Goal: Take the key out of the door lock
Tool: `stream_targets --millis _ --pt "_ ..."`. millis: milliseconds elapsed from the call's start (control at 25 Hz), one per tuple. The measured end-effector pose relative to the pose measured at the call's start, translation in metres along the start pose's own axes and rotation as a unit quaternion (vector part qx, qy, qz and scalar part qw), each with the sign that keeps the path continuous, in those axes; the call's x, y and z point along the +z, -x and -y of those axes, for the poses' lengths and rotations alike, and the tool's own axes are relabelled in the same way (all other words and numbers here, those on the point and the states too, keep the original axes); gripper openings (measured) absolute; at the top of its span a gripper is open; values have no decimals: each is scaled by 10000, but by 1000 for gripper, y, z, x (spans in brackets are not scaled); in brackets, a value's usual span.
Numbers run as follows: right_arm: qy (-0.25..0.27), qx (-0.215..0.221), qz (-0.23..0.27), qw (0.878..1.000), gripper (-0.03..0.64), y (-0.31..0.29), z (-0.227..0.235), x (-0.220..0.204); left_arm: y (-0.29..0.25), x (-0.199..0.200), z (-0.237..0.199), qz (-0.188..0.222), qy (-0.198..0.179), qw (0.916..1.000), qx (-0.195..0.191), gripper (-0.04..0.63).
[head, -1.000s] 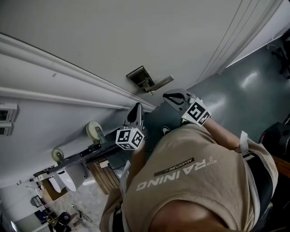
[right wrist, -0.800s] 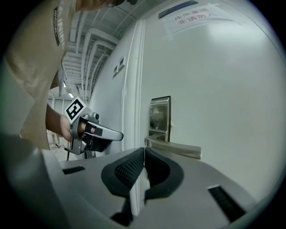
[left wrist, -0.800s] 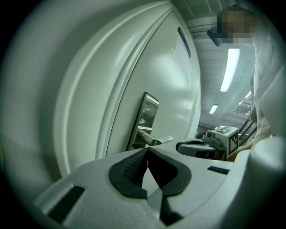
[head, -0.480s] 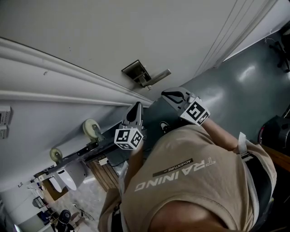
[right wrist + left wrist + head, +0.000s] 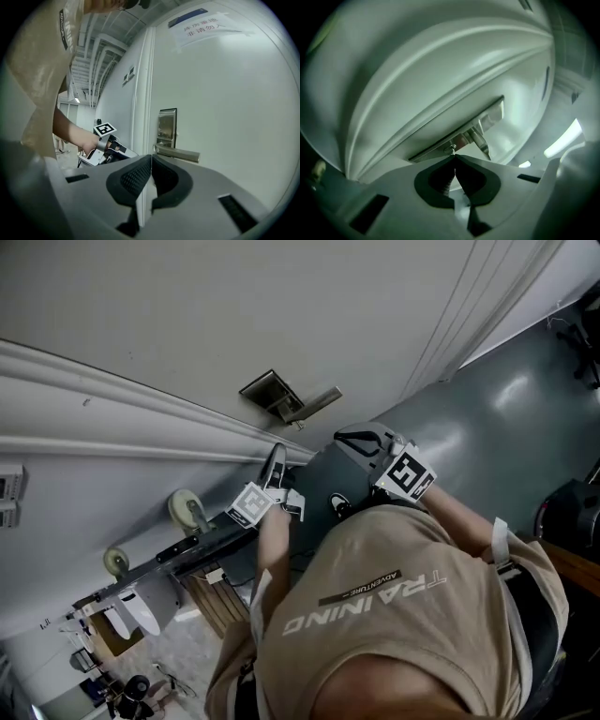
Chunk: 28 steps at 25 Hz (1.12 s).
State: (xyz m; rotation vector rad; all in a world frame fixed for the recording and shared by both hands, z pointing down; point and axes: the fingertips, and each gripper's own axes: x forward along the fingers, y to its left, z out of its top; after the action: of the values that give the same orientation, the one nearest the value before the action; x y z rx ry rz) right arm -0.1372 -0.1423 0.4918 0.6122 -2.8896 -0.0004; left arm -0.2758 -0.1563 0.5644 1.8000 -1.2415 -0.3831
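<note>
A metal lock plate [image 5: 267, 393] with a lever handle [image 5: 317, 403] sits on the white door. In the left gripper view the plate [image 5: 440, 145] runs diagonally, and a small metal key [image 5: 451, 148] sticks out of it beside the lever [image 5: 481, 140]. My left gripper [image 5: 454, 157] is shut, with its tips just short of the key and nothing between them. The head view has the left gripper [image 5: 275, 461] below the plate. My right gripper [image 5: 359, 441] hangs shut and empty to the right of the lever; its own view places its tips [image 5: 151, 157] in front of the lever [image 5: 178, 152].
Raised mouldings [image 5: 112, 381] cross the door left of the lock. A cart with pale wheels [image 5: 187, 510] stands by the wall. Grey floor [image 5: 487, 418] spreads to the right. My tan shirt [image 5: 394, 615] fills the lower head view. A paper notice [image 5: 206, 26] hangs high on the door.
My left gripper has risen toward the lock plate and turned, so its marker cube now faces sideways. The right gripper has barely moved.
</note>
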Motion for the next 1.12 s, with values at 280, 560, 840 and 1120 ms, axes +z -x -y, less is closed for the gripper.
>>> stream_targets --millis 280,560,840,1120 --pt "-82 -108 38 9999 15 10 -9 -2 -16 4 13 506 1461 9849 -784 9" --pt "-300 -286 223 9989 15 18 -4 13 -23 5 14 465 1875 9764 -962 11" --pt "-151 -390 359 9985 15 18 -1 29 -34 3 0 420 2298 9681 -905 117" --pt "-427 -341 454 9975 15 12 -2 31 -43 -1 -6 305 2427 9655 -893 117"
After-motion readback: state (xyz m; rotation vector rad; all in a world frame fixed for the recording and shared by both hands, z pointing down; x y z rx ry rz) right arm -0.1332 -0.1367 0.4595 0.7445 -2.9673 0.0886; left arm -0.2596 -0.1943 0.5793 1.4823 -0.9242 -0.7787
